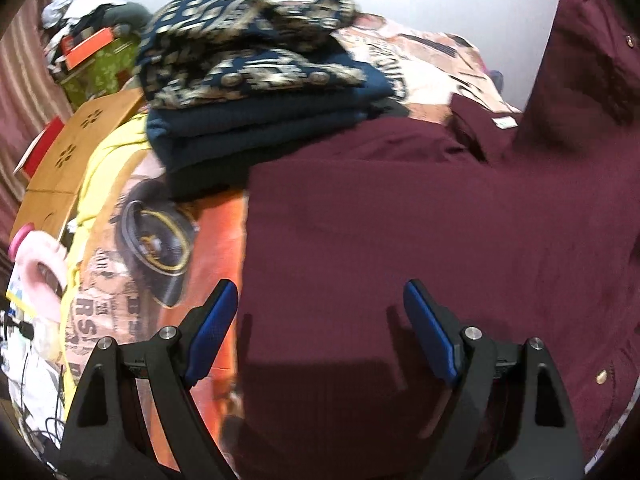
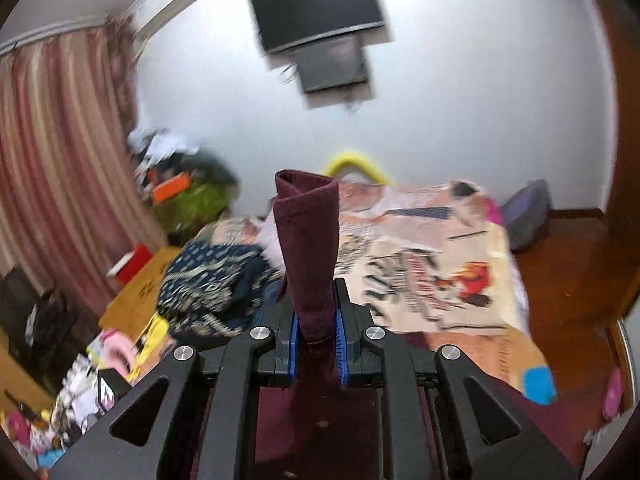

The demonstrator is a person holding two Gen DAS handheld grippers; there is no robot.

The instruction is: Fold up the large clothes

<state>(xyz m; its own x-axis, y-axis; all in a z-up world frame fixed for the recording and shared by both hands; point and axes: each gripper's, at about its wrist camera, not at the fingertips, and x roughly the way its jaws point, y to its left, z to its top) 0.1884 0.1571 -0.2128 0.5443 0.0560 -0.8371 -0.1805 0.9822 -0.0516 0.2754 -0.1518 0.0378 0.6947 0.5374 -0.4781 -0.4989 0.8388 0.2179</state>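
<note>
Maroon shirt (image 1: pixel 400 216) spreads over a printed bedspread (image 2: pixel 432 264) beneath one wall television (image 2: pixel 320 4); right claw (image 2: pixel 317 324) pinches its fabric, left claw (image 1: pixel 320 312) hovers wide open, beside one folded stack (image 1: pixel 256 92).

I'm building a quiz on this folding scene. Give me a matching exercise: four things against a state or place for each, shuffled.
Things:
1. left gripper
2. right gripper
3. navy stack
4. TV

States or places:
A. on the wall
B. shut on the maroon shirt
C. folded, on the bed
D. open above the shirt

Pairs: 1-D, 2-B, 3-C, 4-A
</note>
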